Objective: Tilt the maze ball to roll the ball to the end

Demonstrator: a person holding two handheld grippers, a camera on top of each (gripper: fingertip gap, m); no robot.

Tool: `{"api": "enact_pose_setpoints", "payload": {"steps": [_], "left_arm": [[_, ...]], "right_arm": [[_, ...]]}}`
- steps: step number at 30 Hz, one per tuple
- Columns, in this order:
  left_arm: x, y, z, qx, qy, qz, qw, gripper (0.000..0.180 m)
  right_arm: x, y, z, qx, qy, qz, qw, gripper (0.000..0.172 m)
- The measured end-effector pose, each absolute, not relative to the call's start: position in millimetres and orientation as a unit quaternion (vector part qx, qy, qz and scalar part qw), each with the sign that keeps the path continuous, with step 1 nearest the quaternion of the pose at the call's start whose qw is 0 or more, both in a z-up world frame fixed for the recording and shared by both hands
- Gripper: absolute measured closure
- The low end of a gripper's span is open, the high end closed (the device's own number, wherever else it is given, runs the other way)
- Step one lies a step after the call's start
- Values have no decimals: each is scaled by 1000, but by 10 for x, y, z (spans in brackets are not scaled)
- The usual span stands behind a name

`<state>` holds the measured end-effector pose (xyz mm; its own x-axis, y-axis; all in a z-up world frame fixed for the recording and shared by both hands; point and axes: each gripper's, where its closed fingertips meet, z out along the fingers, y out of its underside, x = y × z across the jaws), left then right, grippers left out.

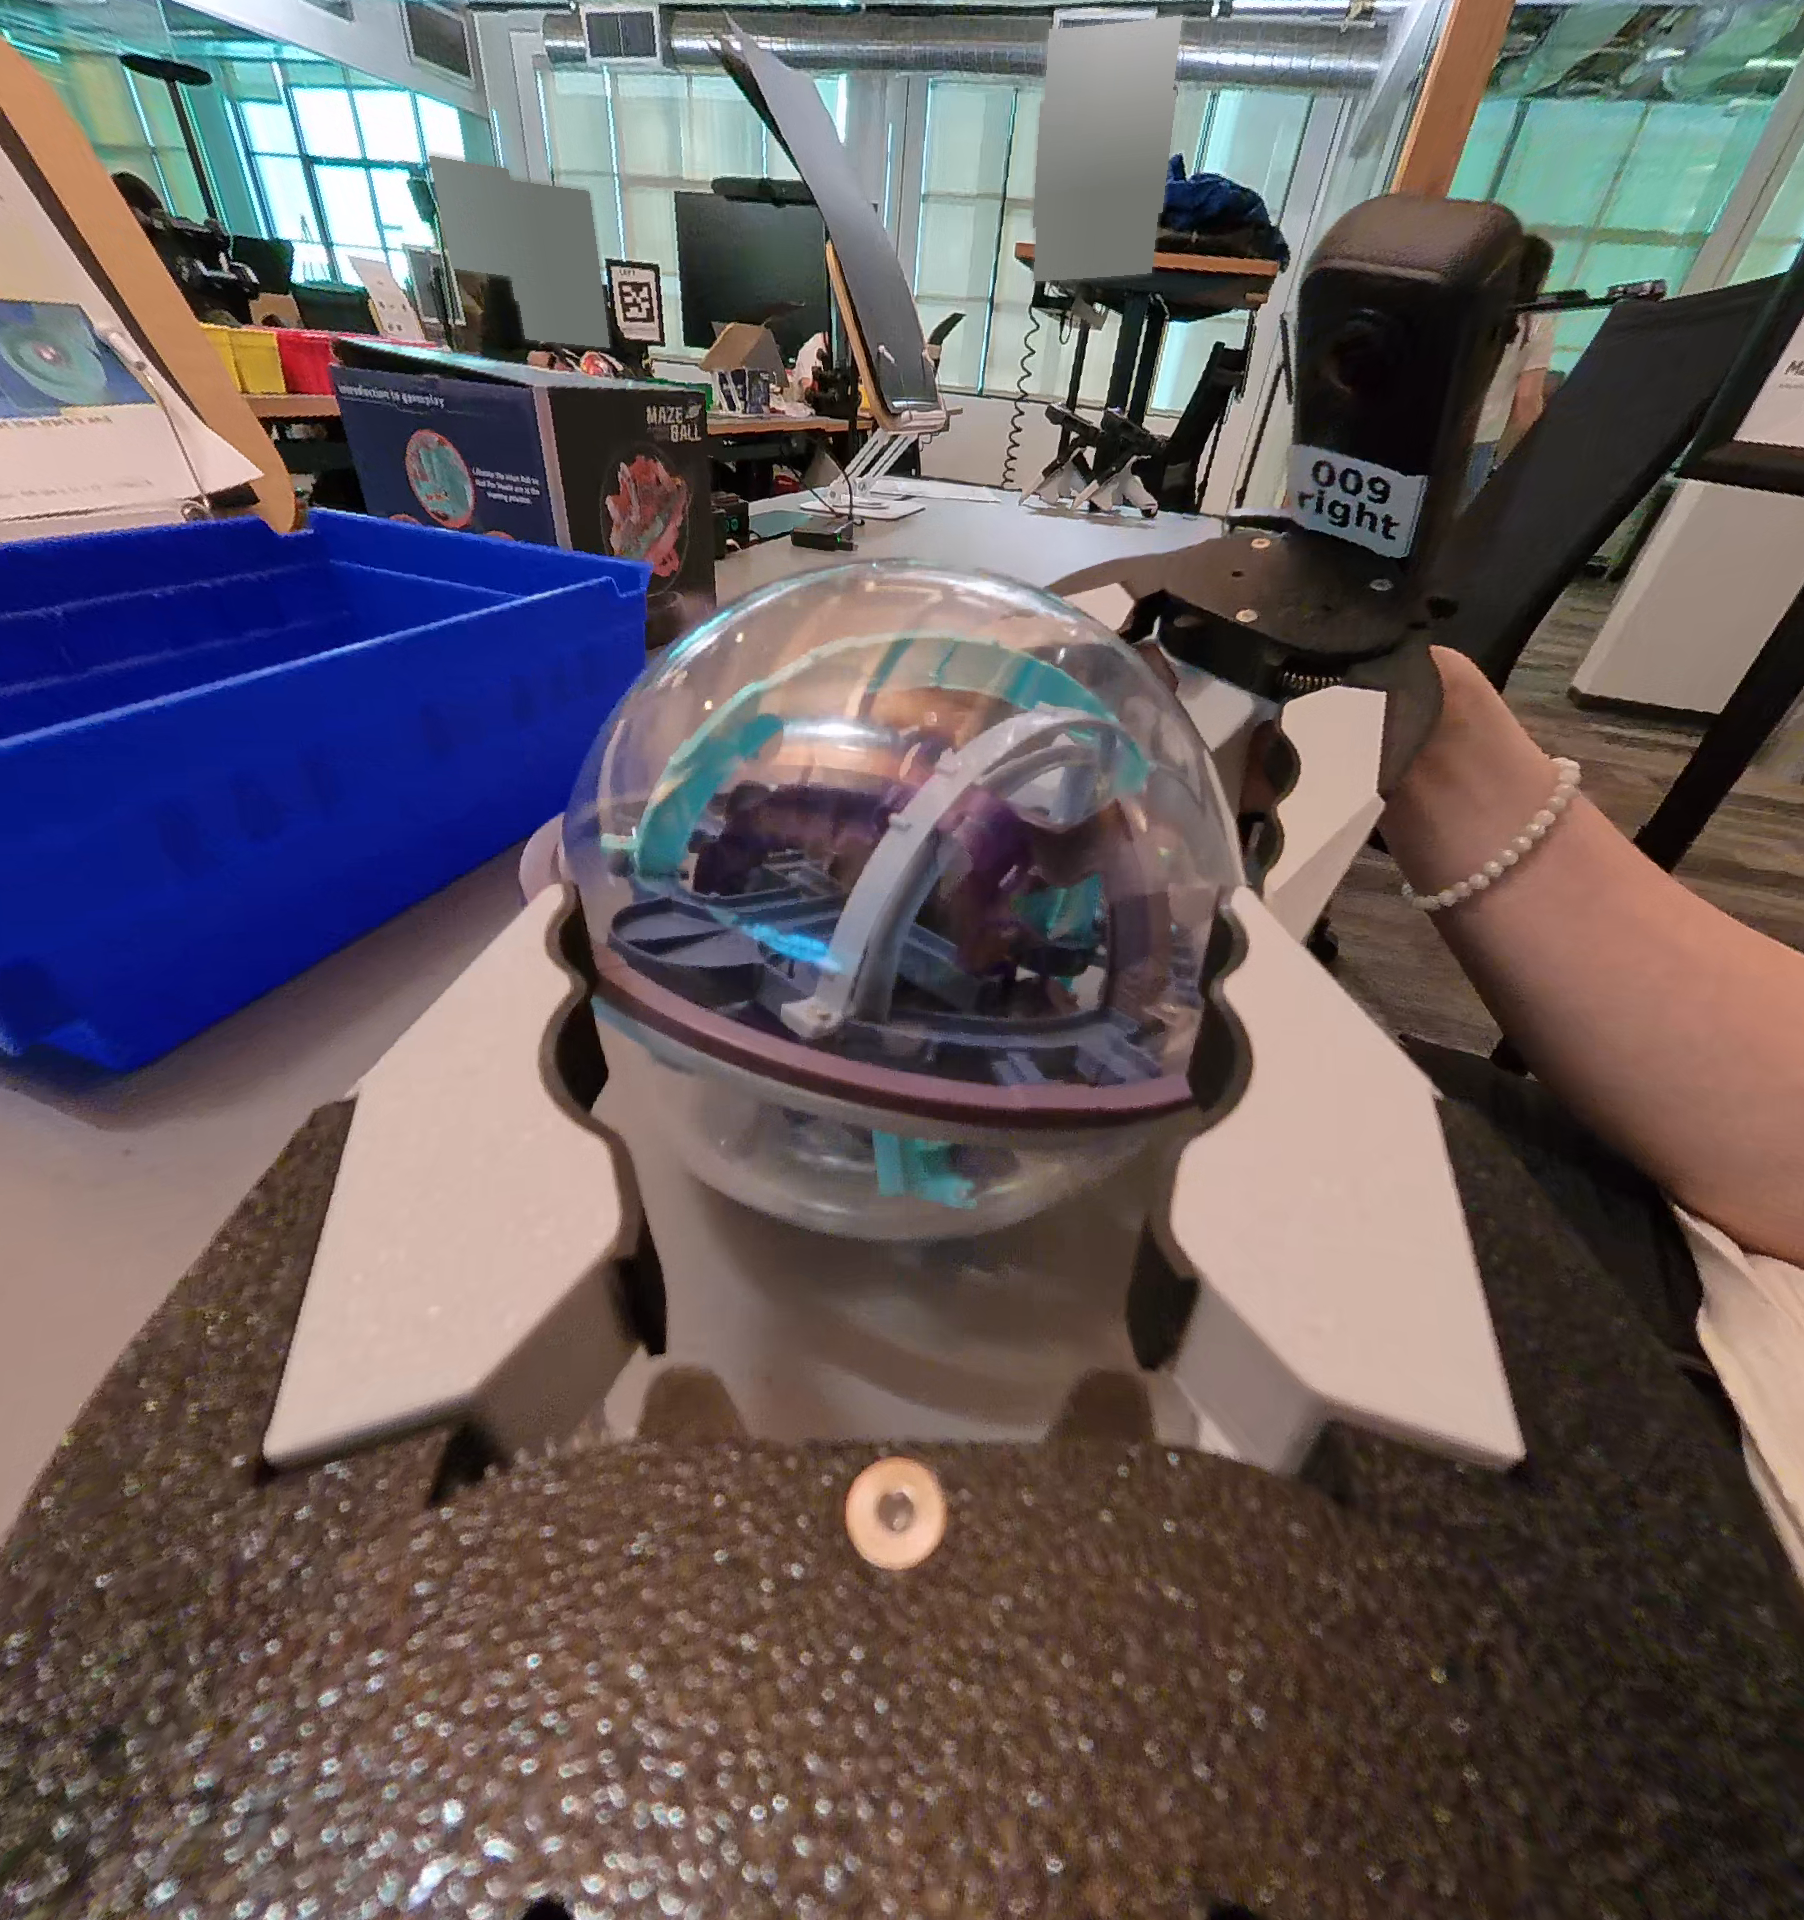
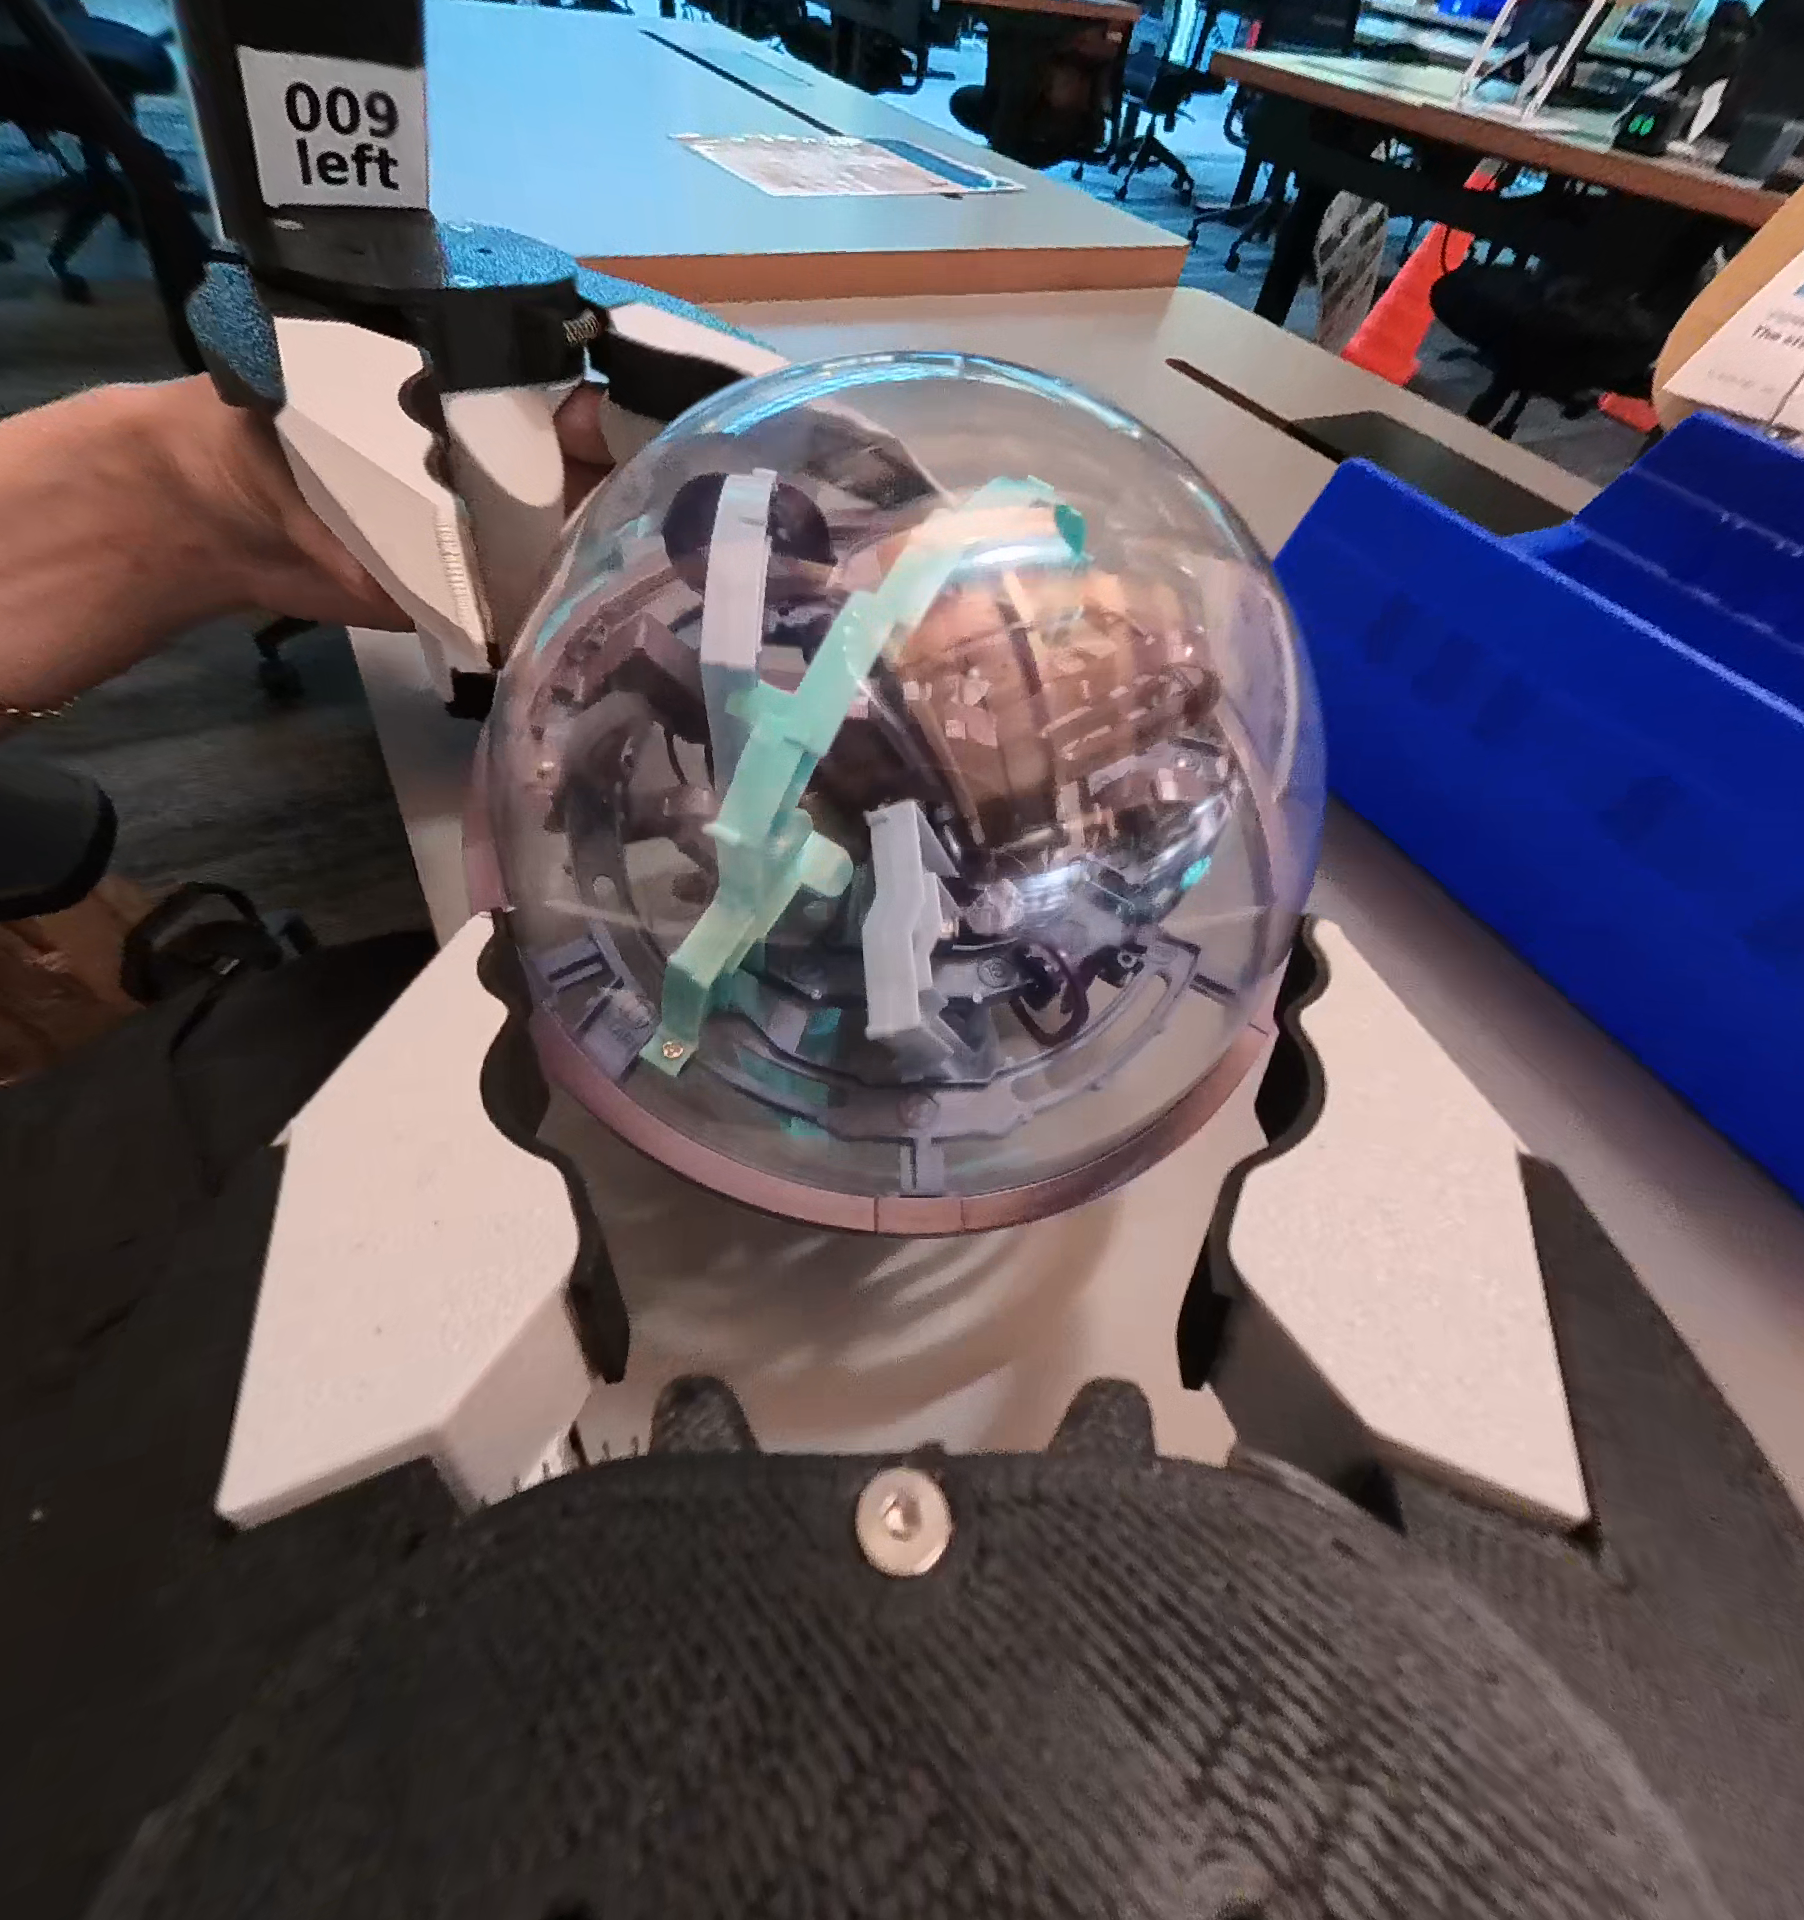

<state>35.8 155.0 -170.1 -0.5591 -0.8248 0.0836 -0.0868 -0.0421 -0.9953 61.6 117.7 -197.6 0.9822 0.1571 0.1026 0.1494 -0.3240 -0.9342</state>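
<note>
Clear maze ball (image 1: 898, 894) clamped between both tools, left tool (image 1: 893, 977) and right tool (image 2: 903, 1039).

The maze ball (image 1: 898, 914) sits between the left gripper's (image 1: 893, 997) two fingers, above the table (image 1: 98, 1195). At ten o'clock of it, on the table, stands the bin (image 1: 254, 748); at eleven, behind, the box (image 1: 565, 457). At two o'clock, the right gripper (image 1: 1282, 665) reaches the ball's far side.

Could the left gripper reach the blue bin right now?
Probably not as things stand: the left gripper is clamped on the maze ball, shared with the right gripper. The blue bin sits close beside it, path clear.
</note>
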Motion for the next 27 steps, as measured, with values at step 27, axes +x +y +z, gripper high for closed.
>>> {"api": "enact_pose_setpoints", "payload": {"steps": [27], "left_arm": [[335, 1577, -1624, -371, 621, -625, 295, 67]], "right_arm": [[517, 1142, -1780, -757, -186, -33, 625, 48]]}}
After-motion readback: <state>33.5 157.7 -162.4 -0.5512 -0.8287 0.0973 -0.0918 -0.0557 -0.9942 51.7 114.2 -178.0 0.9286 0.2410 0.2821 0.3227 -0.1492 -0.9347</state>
